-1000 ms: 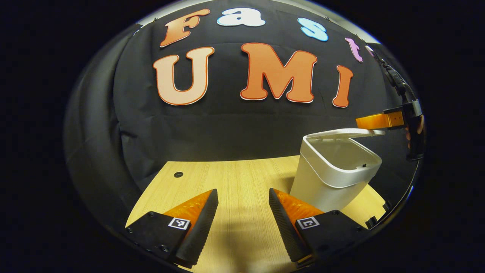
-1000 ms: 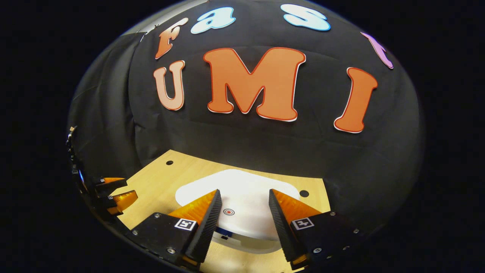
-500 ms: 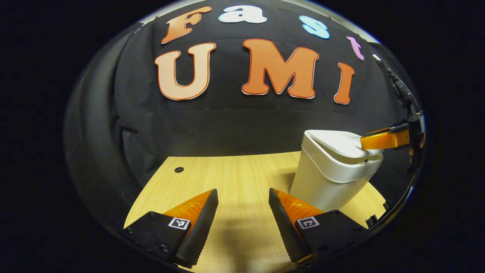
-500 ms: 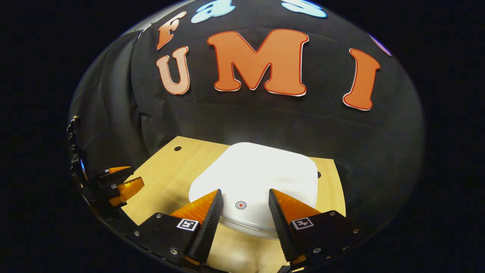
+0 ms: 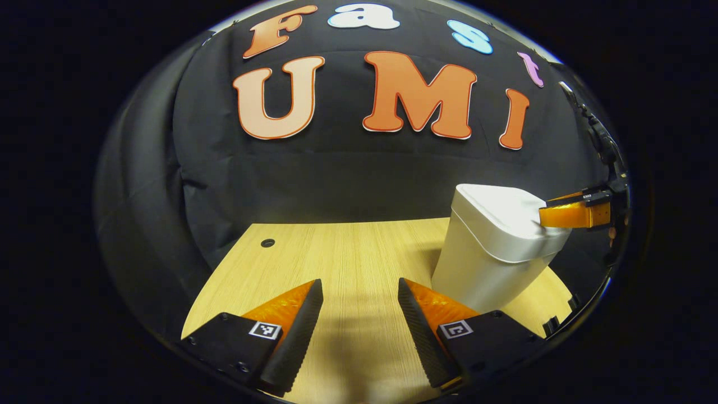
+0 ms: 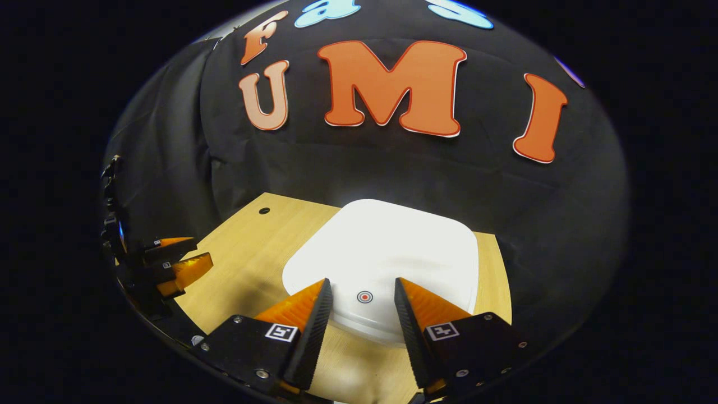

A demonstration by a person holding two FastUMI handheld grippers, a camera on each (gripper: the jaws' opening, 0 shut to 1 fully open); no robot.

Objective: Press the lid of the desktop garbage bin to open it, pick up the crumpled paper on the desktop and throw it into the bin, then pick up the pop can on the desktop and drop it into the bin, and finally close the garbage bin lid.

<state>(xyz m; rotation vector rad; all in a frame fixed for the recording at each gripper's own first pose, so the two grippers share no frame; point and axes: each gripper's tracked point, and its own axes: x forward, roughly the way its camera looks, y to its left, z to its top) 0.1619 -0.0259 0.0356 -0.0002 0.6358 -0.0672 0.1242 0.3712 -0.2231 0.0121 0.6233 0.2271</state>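
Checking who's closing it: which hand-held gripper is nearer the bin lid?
Right. The right hand-held gripper is over the lid; the left hand-held gripper hangs over the table, beside the bin.

Black screwed gripper [image 5: 359, 331] bodies, square markers

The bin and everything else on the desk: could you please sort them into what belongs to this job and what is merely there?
Part of the job:
- white bin
- lid, down
- right gripper, over the lid
- left gripper, open above bare desk

Just there:
- wooden desk
- cable hole
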